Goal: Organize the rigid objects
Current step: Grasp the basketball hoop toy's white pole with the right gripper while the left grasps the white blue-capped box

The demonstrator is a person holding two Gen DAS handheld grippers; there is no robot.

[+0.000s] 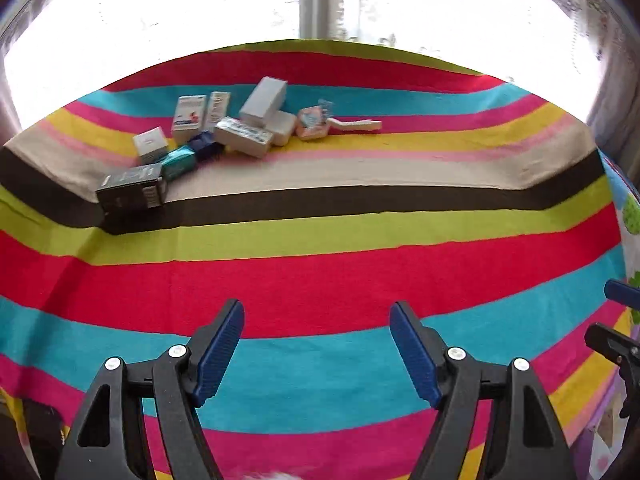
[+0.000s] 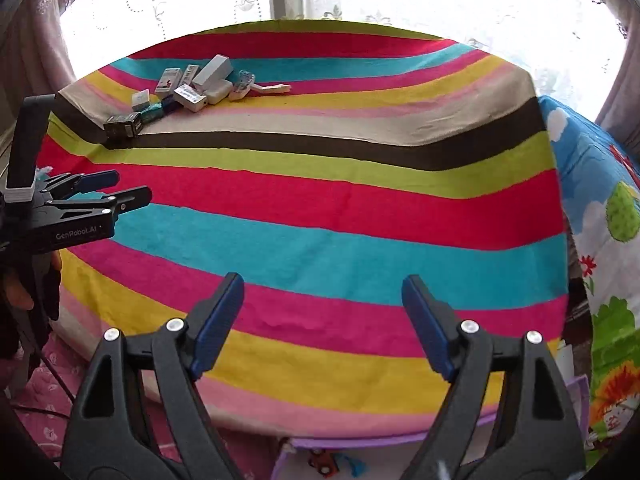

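1. Nearest the lens, the left hand-held gripper is seen with its blue pads spread wide and nothing between them.
2. Likewise spread and empty is the right hand-held gripper, held above the striped cloth (a bright towel-like cover).
3. Far across the cloth, toward the window, a cluster of small boxes is gathered, some touching or leaning on one another.
4. A dark box lies at the cluster's near left end, on the brown stripe's edge.
5. A pale toothbrush-like item is laid at the right end of the cluster.
6. A cartoon-print sheet is visible beside the cloth on the right.
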